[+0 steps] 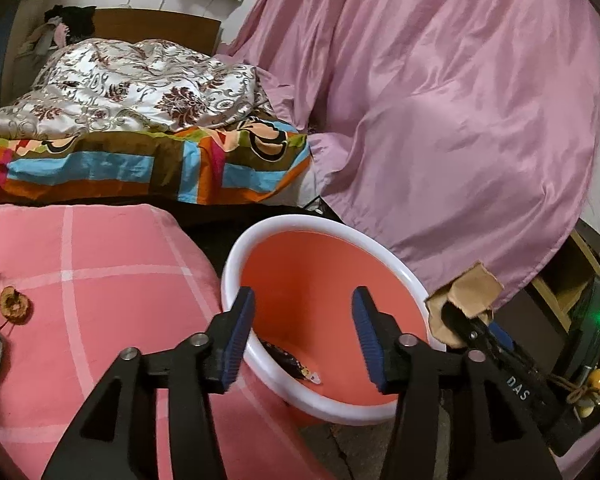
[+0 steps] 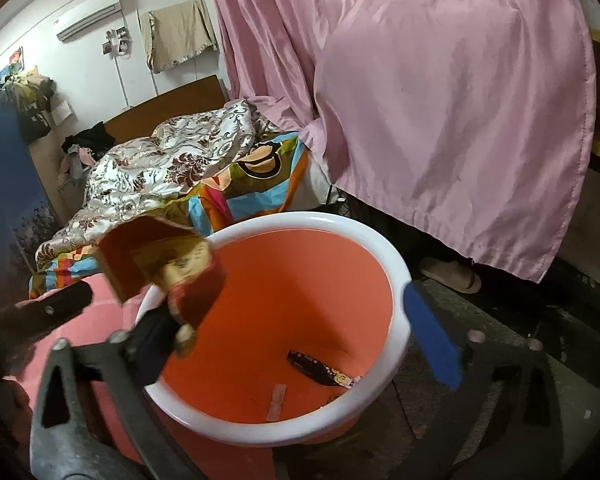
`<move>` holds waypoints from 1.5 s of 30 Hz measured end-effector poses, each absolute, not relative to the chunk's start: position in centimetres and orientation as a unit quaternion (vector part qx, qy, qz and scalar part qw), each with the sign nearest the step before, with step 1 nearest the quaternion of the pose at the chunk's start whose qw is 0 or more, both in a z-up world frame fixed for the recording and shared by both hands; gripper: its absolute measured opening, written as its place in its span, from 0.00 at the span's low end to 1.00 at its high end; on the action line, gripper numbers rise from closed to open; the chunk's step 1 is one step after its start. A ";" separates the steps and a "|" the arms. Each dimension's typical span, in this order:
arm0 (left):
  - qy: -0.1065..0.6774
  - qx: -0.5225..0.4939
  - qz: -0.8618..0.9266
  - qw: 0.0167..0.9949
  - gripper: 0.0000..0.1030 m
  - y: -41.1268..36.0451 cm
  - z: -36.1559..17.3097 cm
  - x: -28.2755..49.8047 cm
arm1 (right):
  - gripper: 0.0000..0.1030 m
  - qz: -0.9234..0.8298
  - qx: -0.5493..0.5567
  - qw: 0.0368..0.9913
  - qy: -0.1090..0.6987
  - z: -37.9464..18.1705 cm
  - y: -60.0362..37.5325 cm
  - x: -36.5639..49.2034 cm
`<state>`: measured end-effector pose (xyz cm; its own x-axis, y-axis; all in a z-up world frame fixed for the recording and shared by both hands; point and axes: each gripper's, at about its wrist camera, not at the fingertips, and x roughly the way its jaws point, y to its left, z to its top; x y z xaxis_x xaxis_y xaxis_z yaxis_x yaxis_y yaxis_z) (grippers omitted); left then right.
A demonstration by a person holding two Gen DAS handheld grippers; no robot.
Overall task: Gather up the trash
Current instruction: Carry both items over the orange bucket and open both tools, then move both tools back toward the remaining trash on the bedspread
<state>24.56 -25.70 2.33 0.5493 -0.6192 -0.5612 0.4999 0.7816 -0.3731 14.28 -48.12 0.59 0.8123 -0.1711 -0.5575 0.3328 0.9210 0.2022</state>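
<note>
A pink curtain [image 2: 440, 92] fills the field from twelve to three o'clock in both views, its lower hem hiding whatever stands behind it except a pale slipper [image 2: 452, 276] whose far end is cut off under the cloth. At ten o'clock a bed carries a rumpled floral quilt [image 1: 132, 80] over a bright patchwork sheet [image 1: 140, 164], and its headboard is half hidden by a dark heap of clothes too small to sort out. A pink checked cushion [image 1: 100, 264] takes up the left wrist view from eight to nine o'clock, with a brown nutshell-like scrap [image 1: 15, 304] on it and packets cut off by the frame edge. Just beside the cushion, at the centre, stands an orange bucket with a white rim [image 2: 396, 280]; on its bottom lie a dark snack wrapper [image 2: 320, 368] with printing too small to read and a small pale strip [image 2: 276, 400]. The left gripper [image 1: 304, 340] hangs over the near rim at six o'clock, its blue pads set moderately apart with nothing between them. The right gripper [image 2: 296, 344] spans the bucket mouth with its jaws spread wide; a crumpled brown-and-red cardboard piece [image 2: 160, 264] sits at its left finger at nine o'clock, blurred, and whether it is stuck to that pad or only touching it cannot be told; the other pad is well apart from it. In the left wrist view the same cardboard shows at four o'clock, and the letters "DAS" can be read on the right gripper's arm [image 1: 518, 388].
</note>
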 end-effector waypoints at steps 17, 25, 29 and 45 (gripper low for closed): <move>0.306 -0.100 -0.245 0.914 0.76 -18.8 4.1 21.5 | 1.00 -0.128 0.097 0.919 0.359 -2.8 -44.9 13.9; 0.305 -0.096 -0.225 0.920 0.76 -16.8 4.2 19.7 | 1.00 -0.136 0.091 0.916 0.366 -3.7 -44.1 13.1; 0.305 -0.081 -0.208 0.926 0.76 -16.0 3.6 18.5 | 1.00 -0.135 0.107 0.912 0.372 -4.0 -44.5 13.1; 0.235 -0.077 -0.155 0.956 0.78 -9.9 5.3 14.4 | 1.00 -0.013 0.099 0.987 0.124 5.0 -37.2 9.4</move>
<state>14.44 -9.87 5.28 0.8408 -0.3335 -0.4264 0.2613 0.9399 -0.2199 9.37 -37.21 5.00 0.9690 -0.0009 -0.2472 0.0502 0.9799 0.1932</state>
